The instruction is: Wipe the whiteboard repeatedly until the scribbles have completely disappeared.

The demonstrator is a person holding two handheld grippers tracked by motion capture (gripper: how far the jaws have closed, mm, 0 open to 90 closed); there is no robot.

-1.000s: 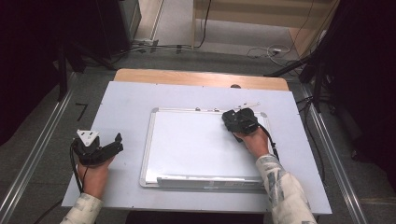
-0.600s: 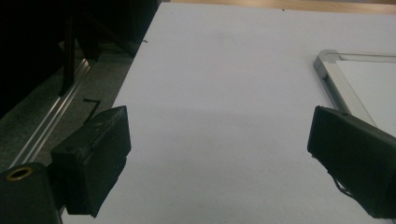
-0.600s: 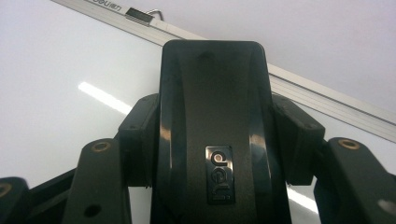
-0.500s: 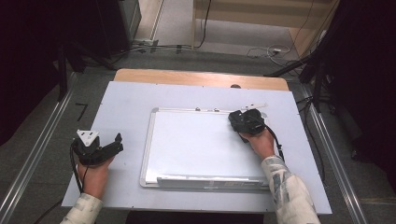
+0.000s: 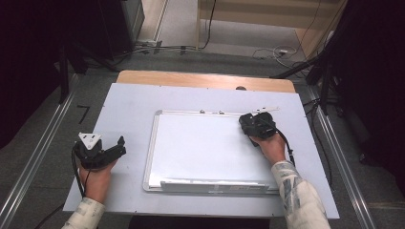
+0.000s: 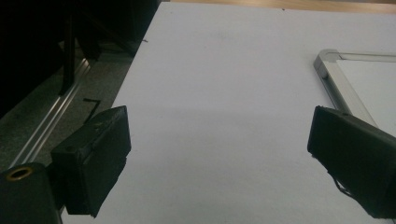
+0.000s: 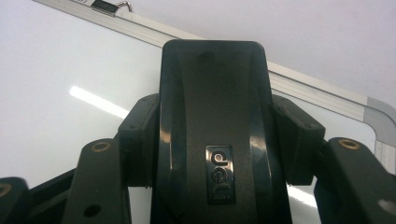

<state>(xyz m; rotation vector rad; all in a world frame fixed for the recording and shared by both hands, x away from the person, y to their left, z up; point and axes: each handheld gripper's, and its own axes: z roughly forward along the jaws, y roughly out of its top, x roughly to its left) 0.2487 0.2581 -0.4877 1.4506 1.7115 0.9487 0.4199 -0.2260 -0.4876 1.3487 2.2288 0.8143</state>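
Eraser (image 5: 258,125), a black block, sits on the whiteboard (image 5: 200,148) near its far right corner in the high view, pinched by the right hand-held gripper (image 5: 255,125). The left hand-held gripper (image 5: 114,149) hovers over the bare table (image 5: 133,105), well to the left of the whiteboard, with its jaws spread and nothing between them.

From the left gripper view, both jaws stand wide apart over the table, and the whiteboard's near corner shows to the right.

From the right gripper view, the eraser (image 7: 214,135) fills the gap between the two jaws, which press on its sides; its face appears to lie flat on the whiteboard (image 7: 56,88), though the contact itself is hidden beneath it. The frame (image 7: 317,88) runs just beyond the eraser.

To wipe well, I judge the eraser should be kept flat and pressed evenly, drawn in straight overlapping strokes away from the frame, with the grip firm enough that it does not twist.
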